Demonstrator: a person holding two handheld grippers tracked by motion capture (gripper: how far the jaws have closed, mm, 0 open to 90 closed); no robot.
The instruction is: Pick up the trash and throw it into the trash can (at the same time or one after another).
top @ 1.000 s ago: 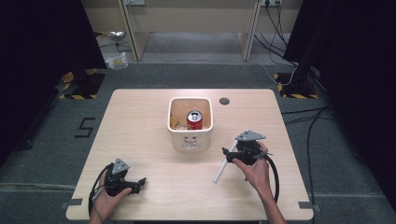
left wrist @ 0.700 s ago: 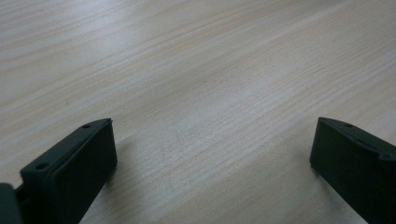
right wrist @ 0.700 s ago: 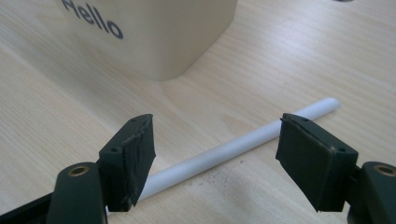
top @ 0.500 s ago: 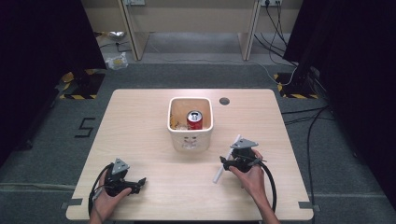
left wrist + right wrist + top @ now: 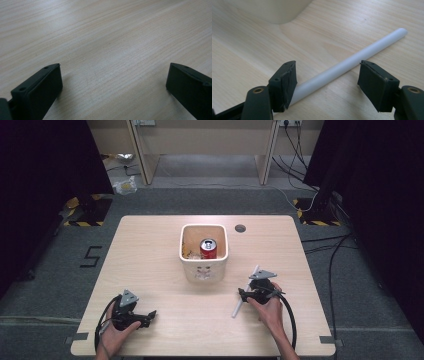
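Right gripper [image 5: 245, 295] has dropped nearer and lower over the last second, from beside the tub's right wall down onto the white tube [image 5: 245, 292]; left gripper [image 5: 145, 316] hasn't budged. Right jaws are spread apart, straddling the tube, nothing pinched yet. In the right gripper view [image 5: 327, 82] the tube [image 5: 352, 62] runs diagonally between the jaws, its near end tucked against the left one, with the other jaw standing clear of it. Tube lies flat on the wooden table [image 5: 150, 255], right of centre, near side, just off the white tub [image 5: 204, 251]. A red soda can [image 5: 208, 248] stands upright inside the tub, and something yellowish sits in the tub's left part, too small to name.

Left gripper rests on the table at the near left corner, jaws wide apart with bare wood between them in the left gripper view [image 5: 112, 82], well away from everything.

Risks, as I judge them: the tube is round and smooth, so closing off-centre could roll or squirt it out sideways. The grip looks near one end, so a lift may let the long end droop or swing into the tub wall. Jaw tips are close to the tabletop and could scrape it.
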